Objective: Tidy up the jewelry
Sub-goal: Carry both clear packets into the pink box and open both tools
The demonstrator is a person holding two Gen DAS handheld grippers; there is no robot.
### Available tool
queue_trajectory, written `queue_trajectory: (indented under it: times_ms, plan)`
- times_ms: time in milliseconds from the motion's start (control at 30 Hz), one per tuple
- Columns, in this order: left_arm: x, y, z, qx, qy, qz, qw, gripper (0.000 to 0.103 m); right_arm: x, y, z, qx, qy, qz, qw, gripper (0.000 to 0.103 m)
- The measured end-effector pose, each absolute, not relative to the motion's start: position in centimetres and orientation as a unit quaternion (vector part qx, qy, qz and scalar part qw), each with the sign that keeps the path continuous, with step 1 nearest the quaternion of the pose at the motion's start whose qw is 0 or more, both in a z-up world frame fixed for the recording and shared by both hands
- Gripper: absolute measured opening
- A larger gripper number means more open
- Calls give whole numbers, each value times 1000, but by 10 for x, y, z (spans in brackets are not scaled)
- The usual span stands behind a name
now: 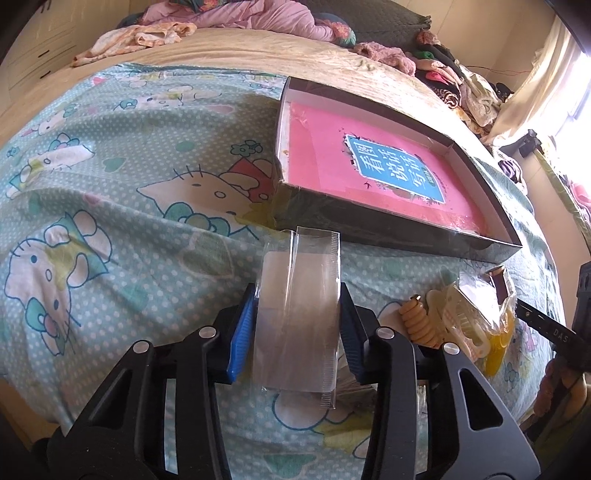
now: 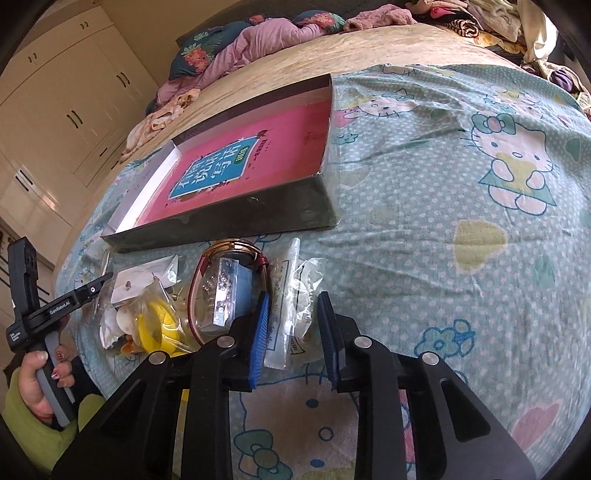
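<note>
My left gripper (image 1: 298,295) is shut on an upright clear plastic bag (image 1: 299,332), the blue pads pressing both its sides. My right gripper (image 2: 293,301) is shut on a small clear packet (image 2: 284,317) with a white label, lying on the bedspread. Left of that packet sit a red-strapped watch (image 2: 225,288) in a clear case, an earring card (image 2: 136,284) and a bagged yellow piece (image 2: 159,325). The left wrist view shows this pile as a beige spiral hair tie (image 1: 419,325), a cream claw clip (image 1: 461,321) and the yellow piece (image 1: 498,347).
An open dark box (image 1: 369,229) (image 2: 240,221) with a pink book (image 1: 332,155) inside lies just beyond the pile. The cartoon-cat bedspread (image 2: 443,258) stretches around it. Clothes (image 1: 240,14) are heaped at the bed's far end. A hand (image 2: 40,380) in a green sleeve holds the left gripper's handle.
</note>
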State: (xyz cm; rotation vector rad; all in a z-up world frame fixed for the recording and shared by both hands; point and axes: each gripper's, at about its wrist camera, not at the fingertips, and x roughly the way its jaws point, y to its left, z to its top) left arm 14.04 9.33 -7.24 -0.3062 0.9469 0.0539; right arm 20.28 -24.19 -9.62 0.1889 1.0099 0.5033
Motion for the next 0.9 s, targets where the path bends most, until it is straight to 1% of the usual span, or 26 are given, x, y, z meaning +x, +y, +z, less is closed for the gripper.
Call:
queue_trajectory:
  times_ms: [200,433,633,900]
  plan:
    - [137,89,-47,-138,428,11,893,33,196,-259,-80,99,457,228,854,25]
    - [160,84,-19,-126,407,0,905,33,195,-265,-42,96,409,232,877,25]
    - [180,84,-11,-123,400,2,908,33,212,-250,-22,92,382,250,885,25]
    - [205,87,-13,-124,406,10,905,33,241,-223,-13,85,368,269,886,25]
